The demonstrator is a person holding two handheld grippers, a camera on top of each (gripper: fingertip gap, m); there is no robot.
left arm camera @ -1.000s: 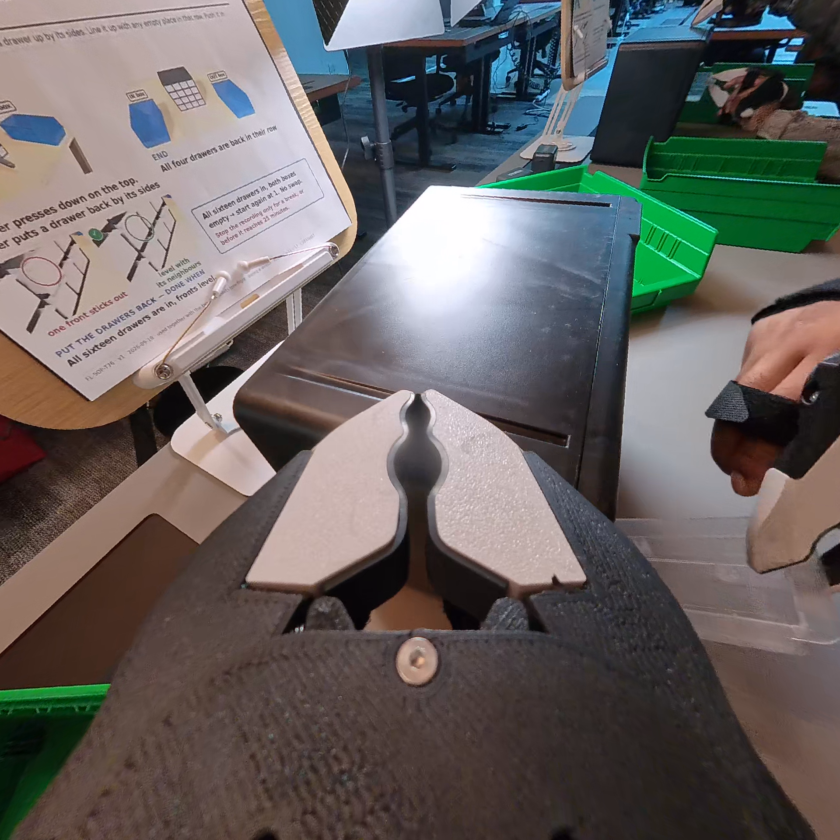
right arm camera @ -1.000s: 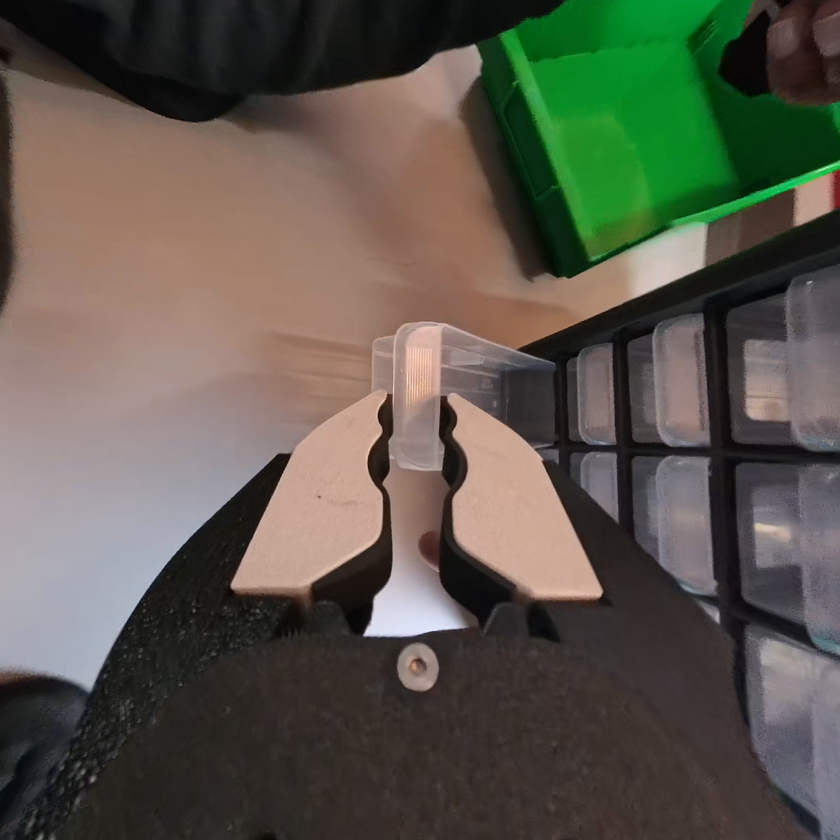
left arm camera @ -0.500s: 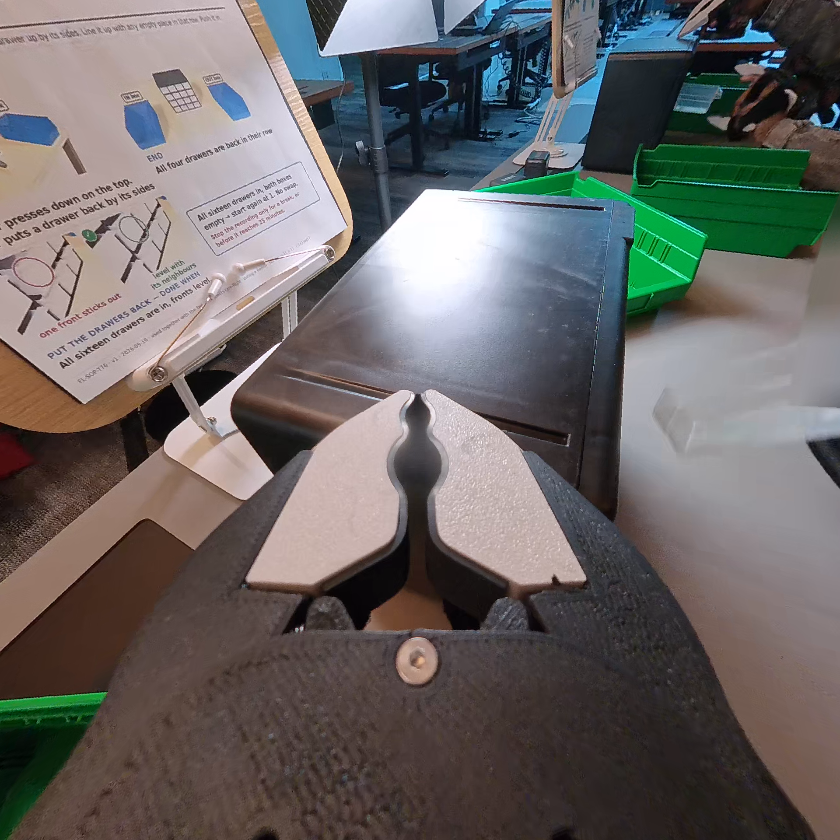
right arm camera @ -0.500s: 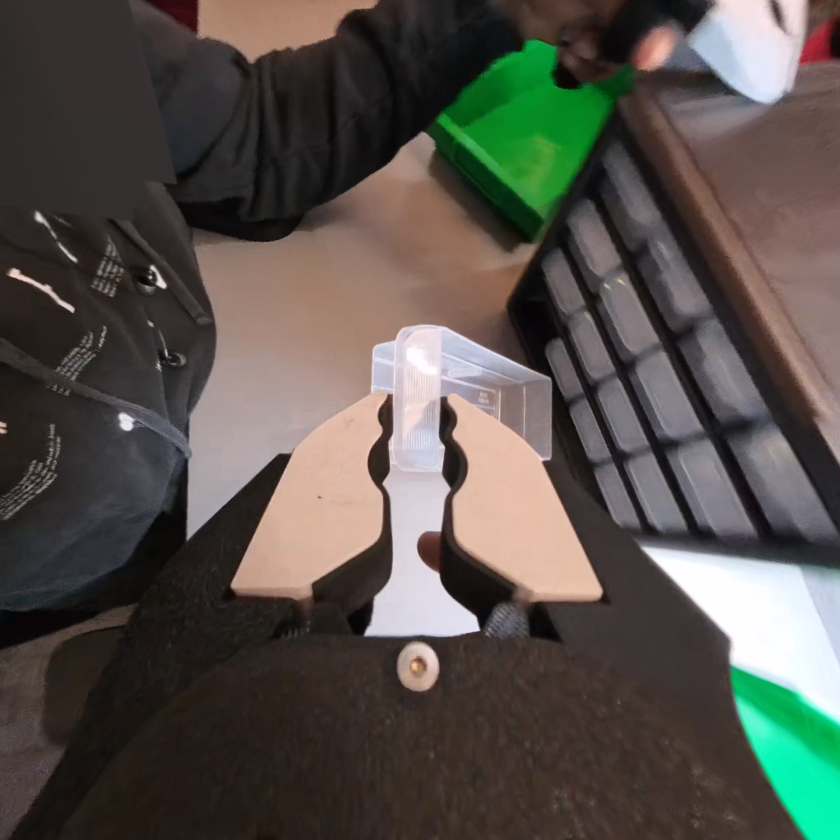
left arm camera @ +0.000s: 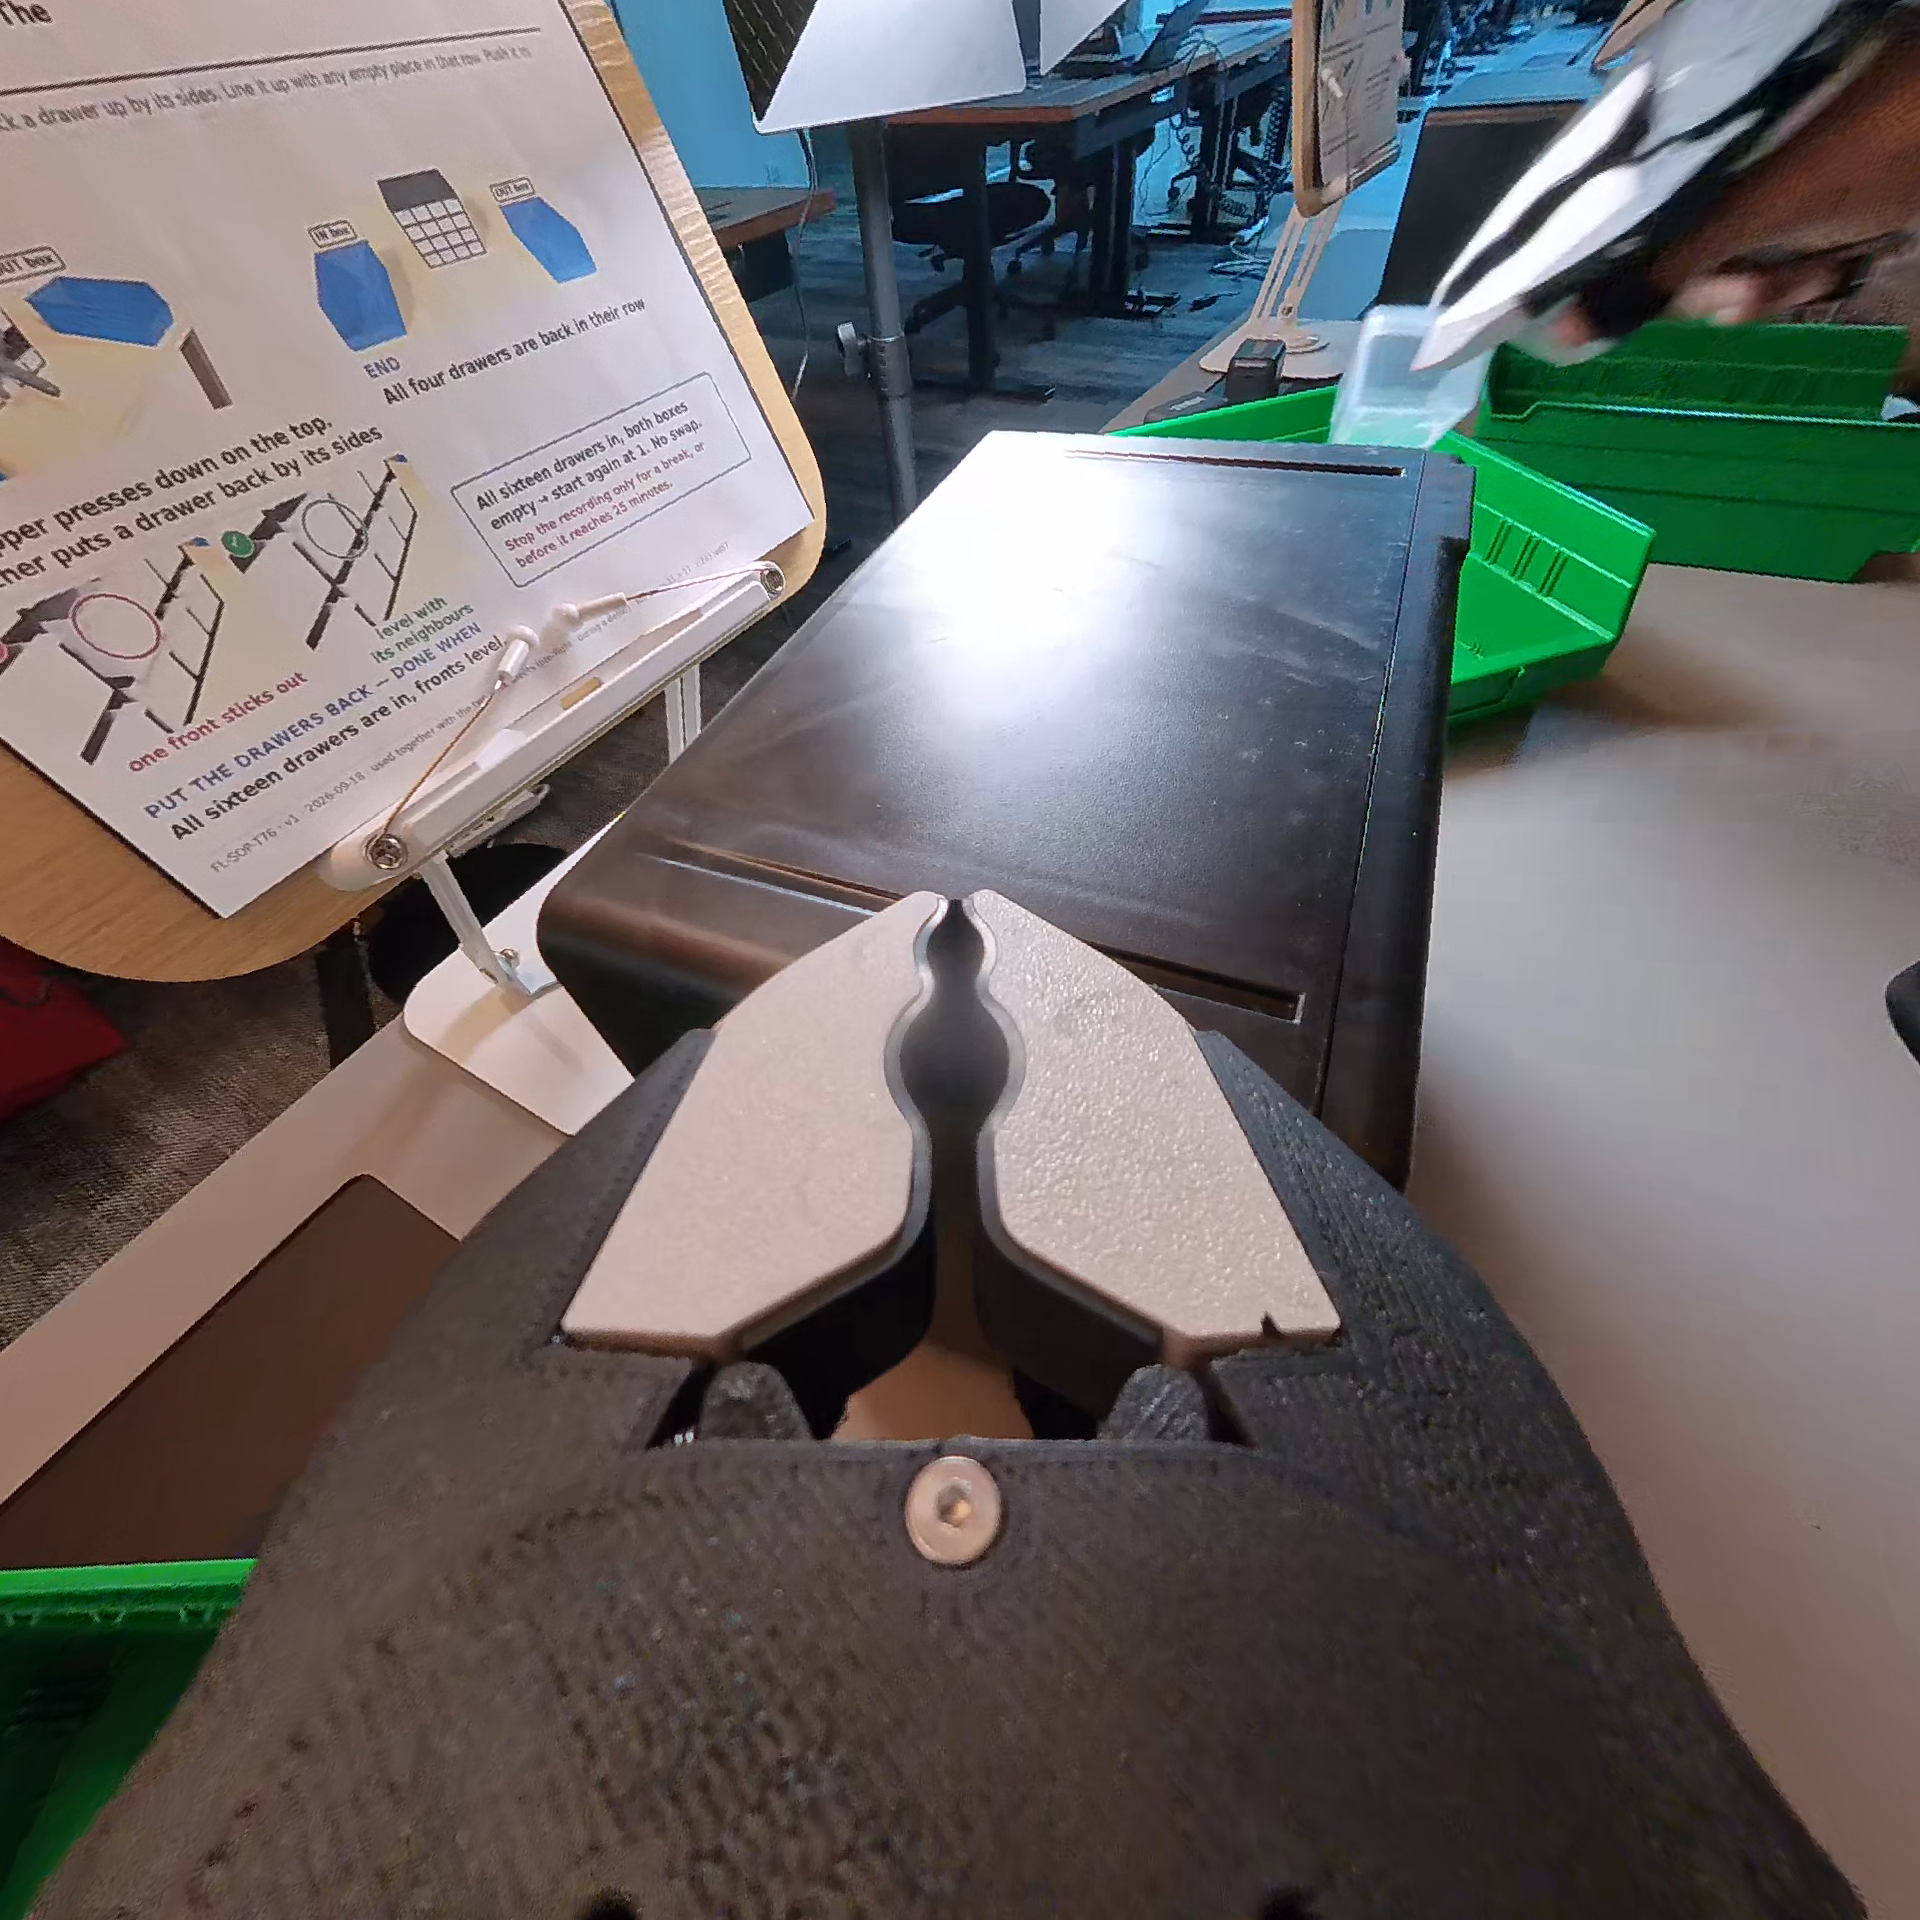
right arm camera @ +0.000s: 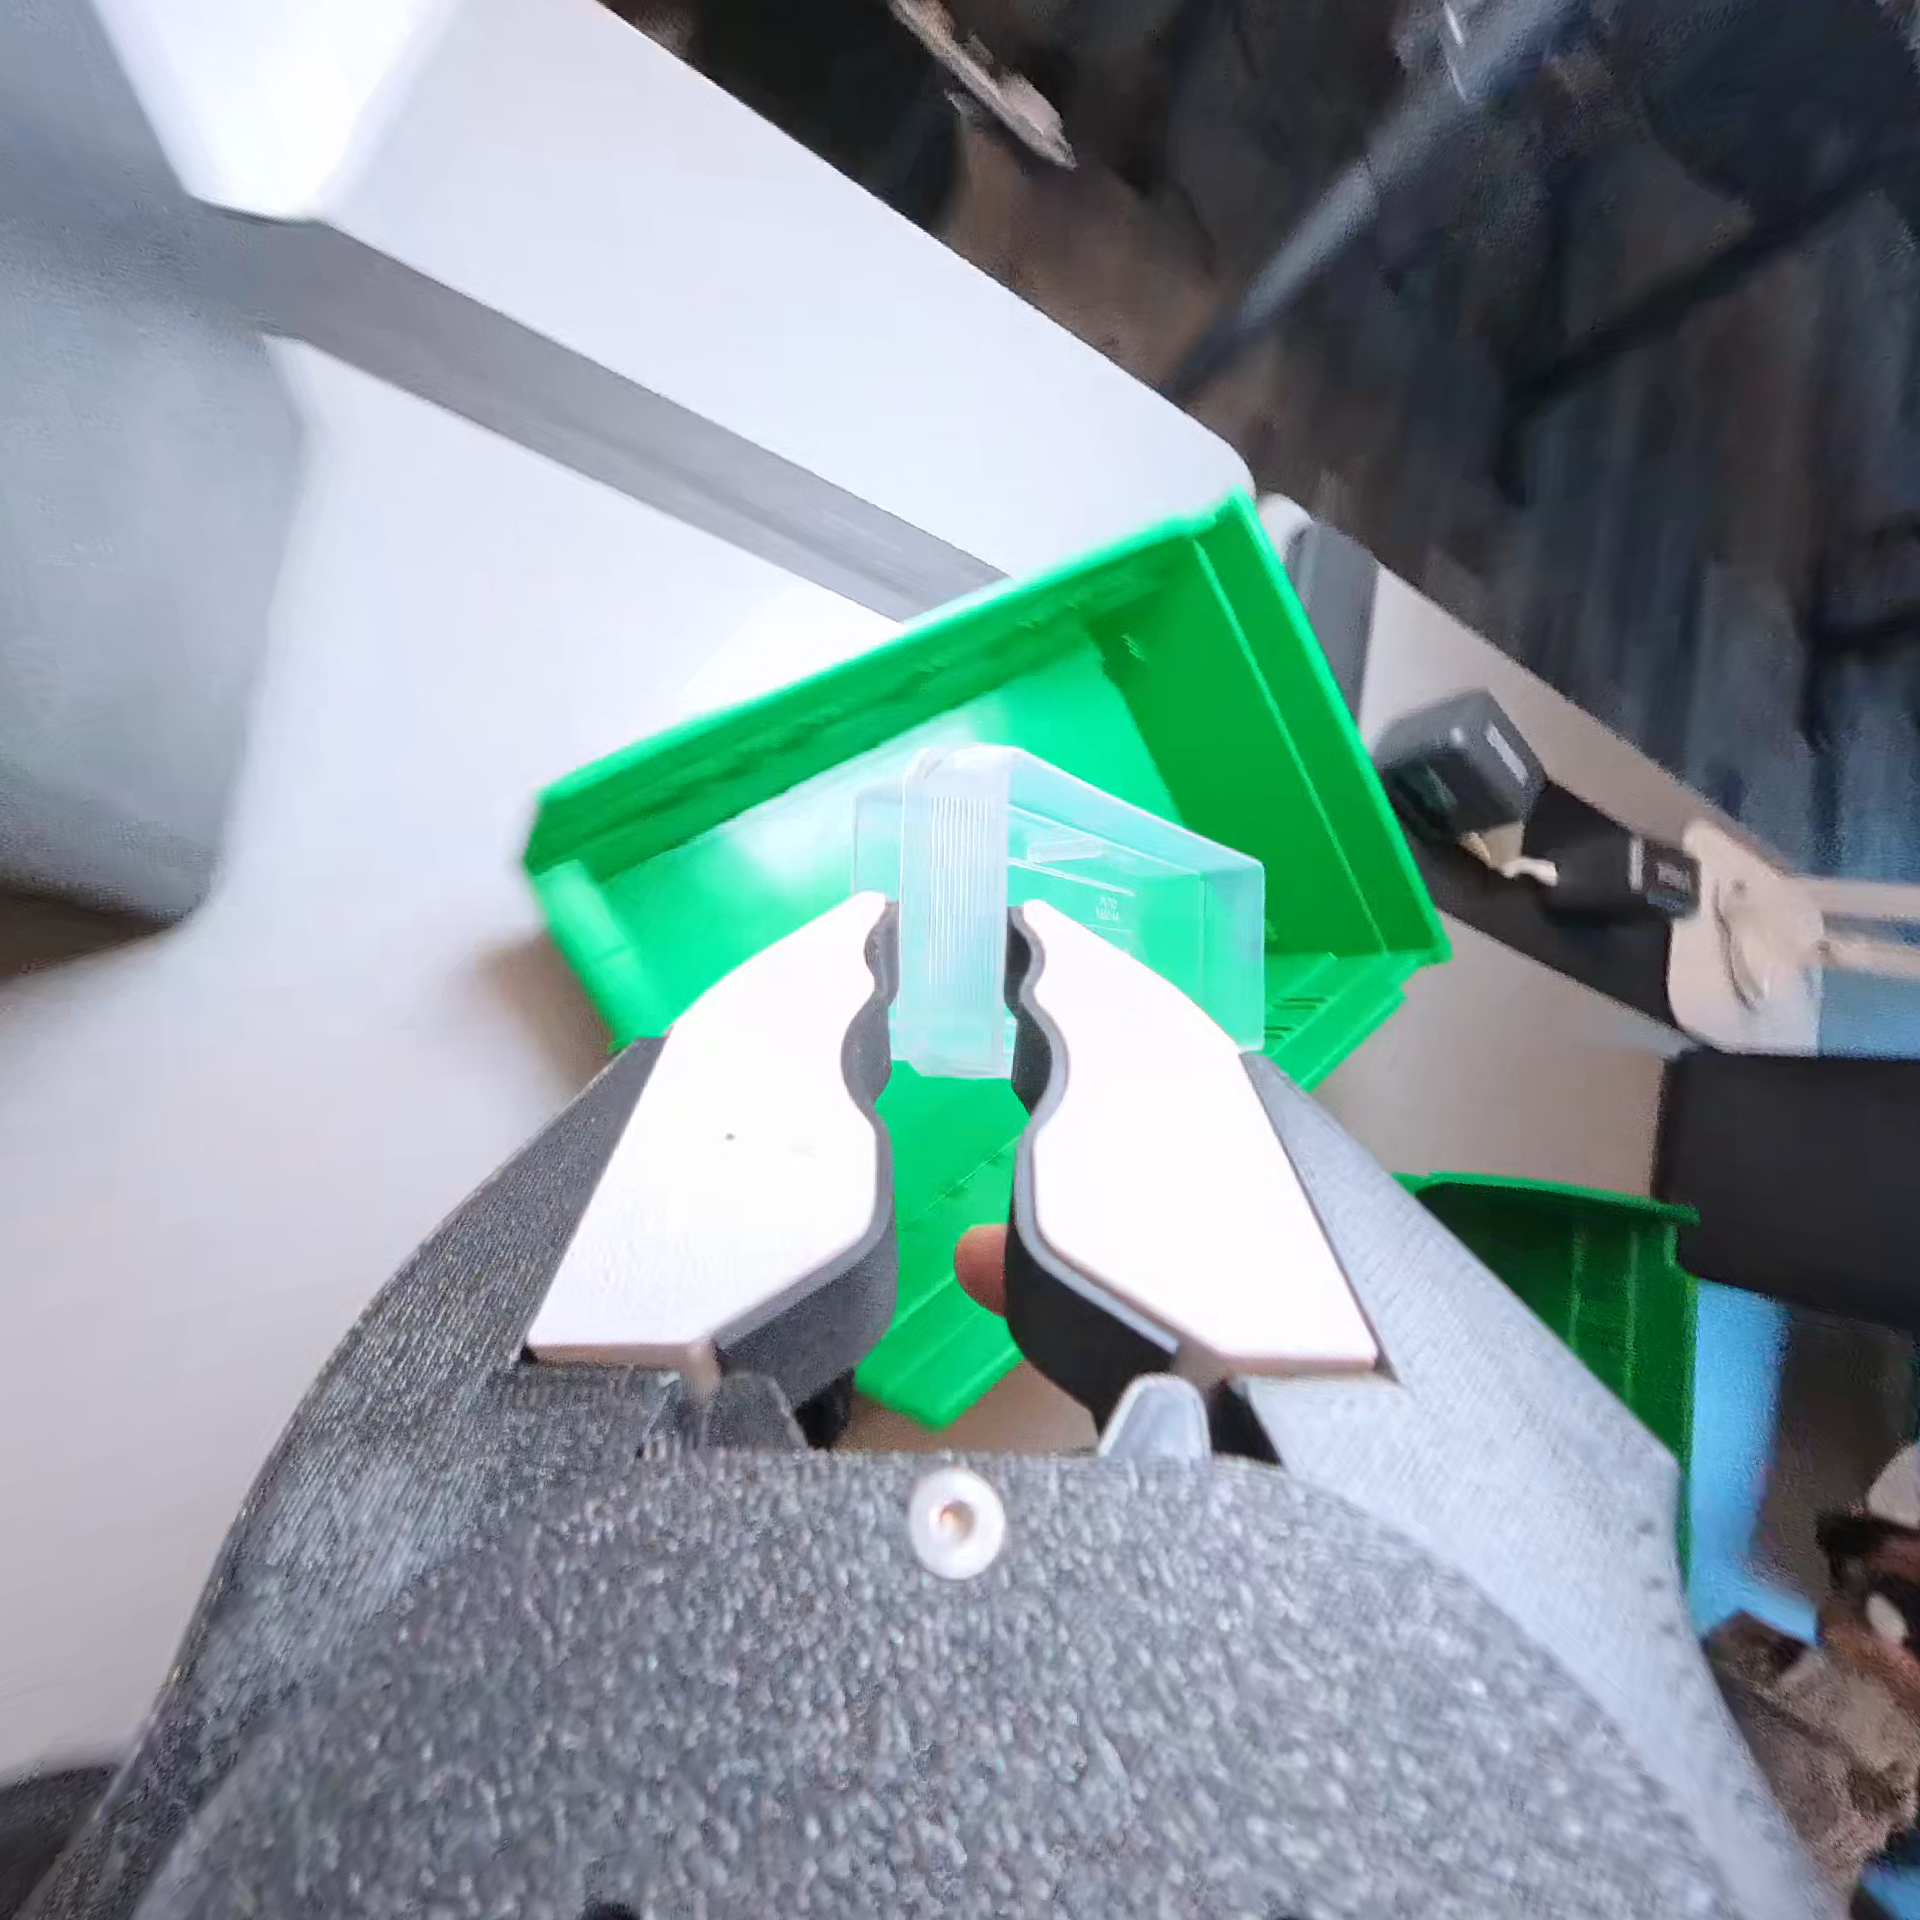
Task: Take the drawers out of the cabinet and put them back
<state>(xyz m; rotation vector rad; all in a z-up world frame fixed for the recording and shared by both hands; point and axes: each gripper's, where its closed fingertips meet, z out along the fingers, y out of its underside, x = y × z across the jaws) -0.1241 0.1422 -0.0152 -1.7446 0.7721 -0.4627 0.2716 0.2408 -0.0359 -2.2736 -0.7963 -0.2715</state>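
My left gripper [left arm camera: 954, 920] is shut and empty, resting at the near end of the black cabinet's top [left arm camera: 1091, 665]. My right gripper [right arm camera: 951, 920] is shut on the handle of a clear plastic drawer [right arm camera: 1101, 873] and holds it in the air above a green bin [right arm camera: 1195, 707]. In the left wrist view the right gripper [left arm camera: 1455, 332] shows blurred at the upper right, with the clear drawer [left arm camera: 1397, 379] held over the far green bin [left arm camera: 1538, 582]. The cabinet's drawer front is hidden.
An instruction sheet on a wooden stand [left arm camera: 343, 416] stands left of the cabinet. More green bins [left arm camera: 1704, 457] sit on the pale table [left arm camera: 1662, 987] at the back right, and one corner [left arm camera: 94, 1704] lies near left. A second green bin [right arm camera: 1558, 1288] sits at the right.
My right gripper has carried the clear drawer away from the cabinet front, up and across to above the green bin. My left gripper has stayed shut on the cabinet top.
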